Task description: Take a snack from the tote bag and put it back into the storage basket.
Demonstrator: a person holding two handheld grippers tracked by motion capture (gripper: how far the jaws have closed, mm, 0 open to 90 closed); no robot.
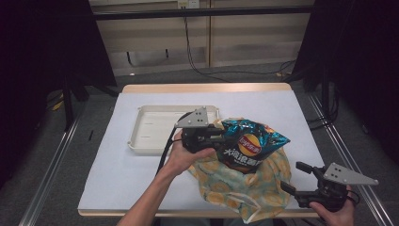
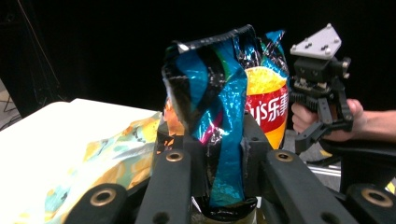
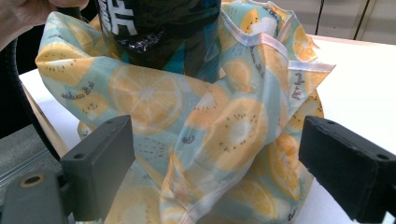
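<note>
Pinching chip bag (image 2: 224, 116) in left claw (image 2: 224, 154) (over fruit-print bag (image 1: 244, 183)).

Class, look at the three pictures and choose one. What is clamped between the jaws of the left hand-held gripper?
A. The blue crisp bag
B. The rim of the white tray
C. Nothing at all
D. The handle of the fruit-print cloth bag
A. In the left gripper view the left hand-held gripper has its jaws pressed on the crumpled foil of the blue crisp bag.

Glossy crinkled foil chip bag (image 1: 251, 143), soft matt printed cloth bag (image 1: 244, 186), smooth plastic tray (image 1: 153, 127).
</note>
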